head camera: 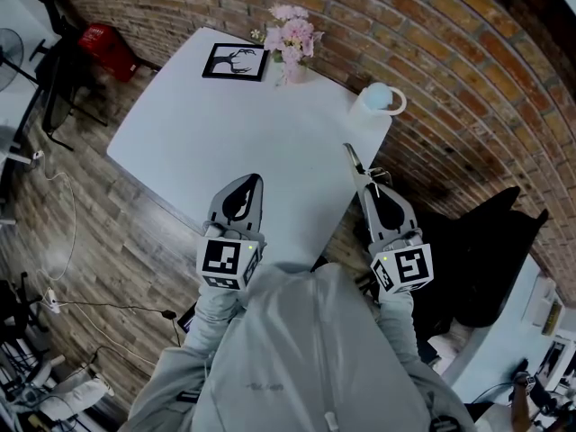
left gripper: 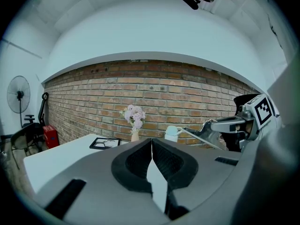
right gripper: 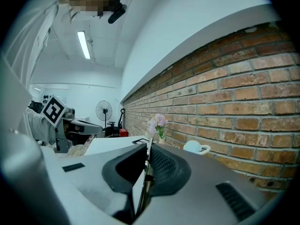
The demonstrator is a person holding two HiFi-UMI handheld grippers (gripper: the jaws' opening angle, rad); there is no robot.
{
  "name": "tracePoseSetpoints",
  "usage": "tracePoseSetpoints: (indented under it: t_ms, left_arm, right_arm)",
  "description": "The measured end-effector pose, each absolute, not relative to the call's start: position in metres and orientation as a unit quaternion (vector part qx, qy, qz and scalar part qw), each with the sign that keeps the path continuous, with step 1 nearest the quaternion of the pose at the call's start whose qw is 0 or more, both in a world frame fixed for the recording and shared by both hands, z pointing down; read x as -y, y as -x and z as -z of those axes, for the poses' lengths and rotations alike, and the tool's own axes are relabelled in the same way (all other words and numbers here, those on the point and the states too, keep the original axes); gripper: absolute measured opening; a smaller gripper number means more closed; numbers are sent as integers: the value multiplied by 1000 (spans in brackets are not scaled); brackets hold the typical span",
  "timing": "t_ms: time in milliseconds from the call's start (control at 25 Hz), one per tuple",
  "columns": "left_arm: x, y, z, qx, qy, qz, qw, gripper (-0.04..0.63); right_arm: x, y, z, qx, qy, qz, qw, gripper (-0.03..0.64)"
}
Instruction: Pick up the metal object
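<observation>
Closest to the lens: grey hoodie [head camera: 306, 349], both sleeves stretched forward. Two hand-held grippers, one per hand. Left hand-held gripper [head camera: 250, 183] clenched on nothing, pads pressed flat together, hovering over the near part of the white tabletop [head camera: 180, 142]. Right hand-held gripper [head camera: 367, 180] grasping the metal object [head camera: 352, 157] above the tabletop's right edge.

Three things at the far end of the tabletop, by the brick wall [head camera: 450, 52]: one black picture frame [head camera: 236, 62] lying flat, one vase of pink flowers [head camera: 291, 43] just beside it, one white mug [head camera: 380, 100] at the right corner. Mug straight ahead of the metal tip — near, yet apart from it.

Off the tabletop: one red object [head camera: 108, 48] on the wooden floor, one heap of black cloth [head camera: 486, 241] to the right of the right hand-held gripper.

One metal object only — thin, flat, silvery, narrow as a blade, pinched edge-on between the pads and sticking out forward past the jaws.
</observation>
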State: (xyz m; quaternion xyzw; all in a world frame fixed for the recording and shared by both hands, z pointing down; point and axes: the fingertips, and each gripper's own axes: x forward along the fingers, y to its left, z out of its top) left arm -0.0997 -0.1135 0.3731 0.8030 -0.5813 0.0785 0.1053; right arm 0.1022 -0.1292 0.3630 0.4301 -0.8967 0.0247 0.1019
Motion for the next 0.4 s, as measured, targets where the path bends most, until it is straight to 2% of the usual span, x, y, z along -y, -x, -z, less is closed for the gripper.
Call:
tracePoseSetpoints:
  t_ms: [400]
  left_arm:
    - [118,102,-373,582,-802,-83,102,28]
  right_arm:
    - [132,-107,-365,893,-438,-31,96,35]
